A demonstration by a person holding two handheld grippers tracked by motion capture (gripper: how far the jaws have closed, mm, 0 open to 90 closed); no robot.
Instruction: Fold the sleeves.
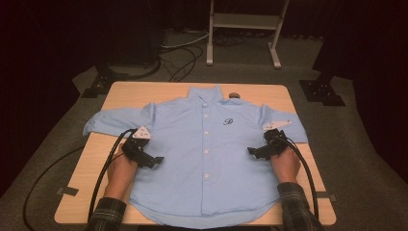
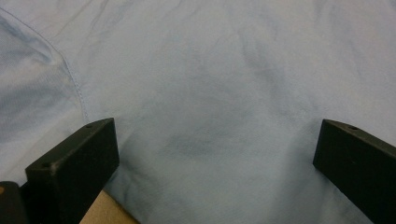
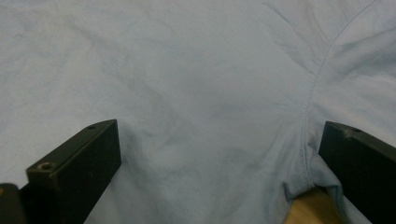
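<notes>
A light blue short-sleeved shirt [image 1: 207, 154] lies flat and buttoned on the wooden table [image 1: 125, 94], collar at the far side. My left gripper [image 1: 150, 159] rests at the shirt's left side seam below the sleeve, jaws wide apart over the cloth [image 2: 210, 116] with nothing pinched. My right gripper [image 1: 257, 153] mirrors it at the right side seam, open as well; the armhole seam [image 3: 310, 98] curves up by its right jaw and the shirt's edge folds at the table there. Both hands hold the grippers low over the fabric.
Black cables [image 1: 103, 178] trail from both grippers toward the table's front edge. A small dark round object [image 1: 234, 95] sits by the collar. A white metal stand [image 1: 243, 29] and dark tripod bases [image 1: 322, 91] stand on the floor beyond the table.
</notes>
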